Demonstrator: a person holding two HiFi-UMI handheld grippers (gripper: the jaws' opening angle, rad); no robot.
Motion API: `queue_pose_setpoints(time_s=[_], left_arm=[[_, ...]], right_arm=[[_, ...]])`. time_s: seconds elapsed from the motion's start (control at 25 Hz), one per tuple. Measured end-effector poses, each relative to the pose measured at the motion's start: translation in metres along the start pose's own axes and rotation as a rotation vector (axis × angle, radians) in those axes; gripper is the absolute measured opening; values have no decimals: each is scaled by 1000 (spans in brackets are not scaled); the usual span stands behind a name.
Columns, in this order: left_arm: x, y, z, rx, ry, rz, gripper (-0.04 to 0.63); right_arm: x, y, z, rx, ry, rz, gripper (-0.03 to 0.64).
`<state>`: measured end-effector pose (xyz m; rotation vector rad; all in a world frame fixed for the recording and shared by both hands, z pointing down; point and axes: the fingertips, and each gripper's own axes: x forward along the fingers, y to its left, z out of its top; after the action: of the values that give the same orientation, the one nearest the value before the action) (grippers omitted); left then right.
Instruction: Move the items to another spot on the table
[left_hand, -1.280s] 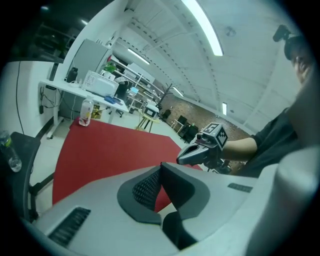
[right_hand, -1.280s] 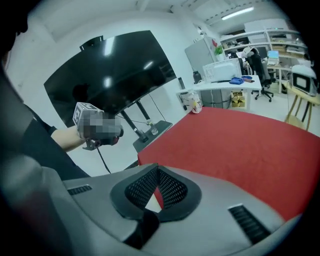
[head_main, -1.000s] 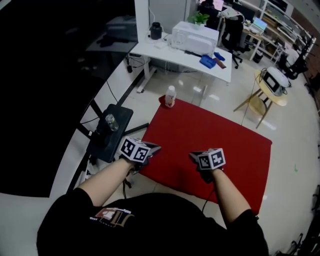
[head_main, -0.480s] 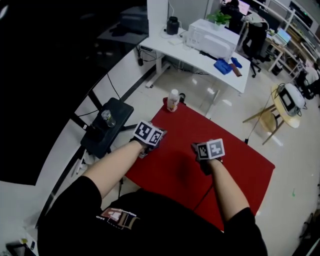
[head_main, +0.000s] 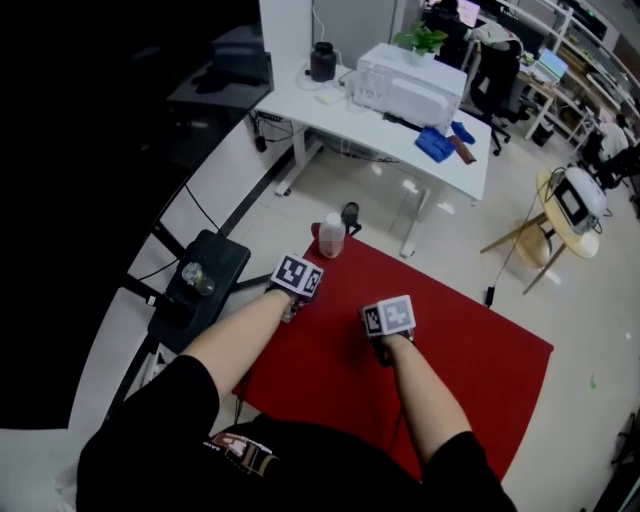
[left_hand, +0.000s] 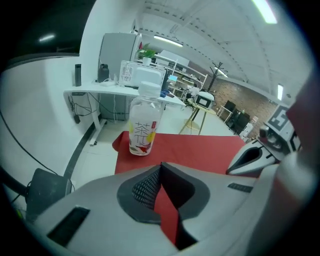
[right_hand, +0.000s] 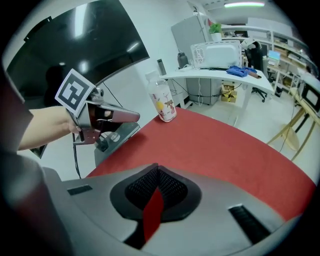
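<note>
Left tool (left_hand: 160, 170), right tool (right_hand: 157, 172) closed, empty. Bottle (head_main: 331, 236) upright at red table (head_main: 470, 340) corner (ahead of both); black stool (head_main: 215, 265) beside.

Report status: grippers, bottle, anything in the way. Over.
Left gripper shut, empty. Right gripper shut, empty. Bottle upright on red table's far corner, untouched. Nothing between it and the grippers.

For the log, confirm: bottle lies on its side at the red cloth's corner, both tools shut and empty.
No: the bottle stands upright, per the left gripper view. It is at a corner of the red cloth; the left tool and right tool are shut and empty.
</note>
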<state>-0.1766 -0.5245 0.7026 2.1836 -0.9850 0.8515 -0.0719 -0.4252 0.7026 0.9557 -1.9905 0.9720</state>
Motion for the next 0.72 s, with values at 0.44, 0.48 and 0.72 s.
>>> queue_pose_setpoints(time_s=[0.44,0.48,0.72], left_arm=[[51,45,37,-59,-79,55,383],[53,48,42,-52,-99,73,383],[74,43,58,-52,-140,84,383]], right_arm=[[35,-5,15,35,-19,5,-6],[36,-6,15,37,-20,5,-5],[31,-21,12,47,-24,-9,-5]])
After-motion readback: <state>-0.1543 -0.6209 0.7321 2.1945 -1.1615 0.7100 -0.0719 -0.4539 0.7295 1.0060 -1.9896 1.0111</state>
